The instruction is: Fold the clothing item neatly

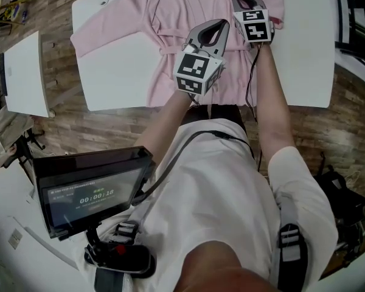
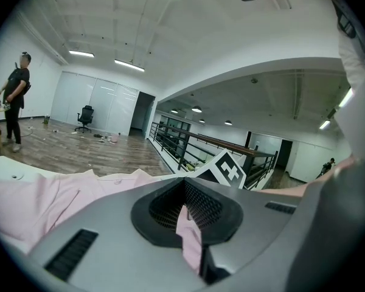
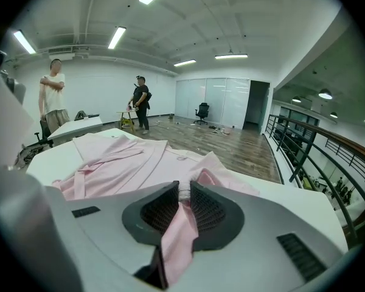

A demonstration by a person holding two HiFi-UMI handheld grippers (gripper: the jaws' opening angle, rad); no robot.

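The left gripper [image 2: 186, 207] has its jaws pressed together on a thin fold of pink cloth, which hangs down between the dark ribbed pads. The right gripper [image 3: 181, 201] is clamped on a thicker fold of the same cloth, bunched between its pads and trailing towards the camera. Both folds belong to the pink robe [image 1: 170, 14], which lies spread on the white table [image 1: 304, 59] in front of the person. The left gripper grips it near the tied belt [image 1: 170, 48] at the robe's middle, and the right gripper grips it at the far right side, where the cloth is gathered up. The robe's other sleeve [image 1: 103, 24] lies stretched flat towards the table's left edge. A dark screen [image 1: 88, 193] is mounted close to the person's body, and a second white table [image 1: 24, 72] stands off to the left. Beyond the table, two people [image 3: 140, 102] stand on the wooden floor.
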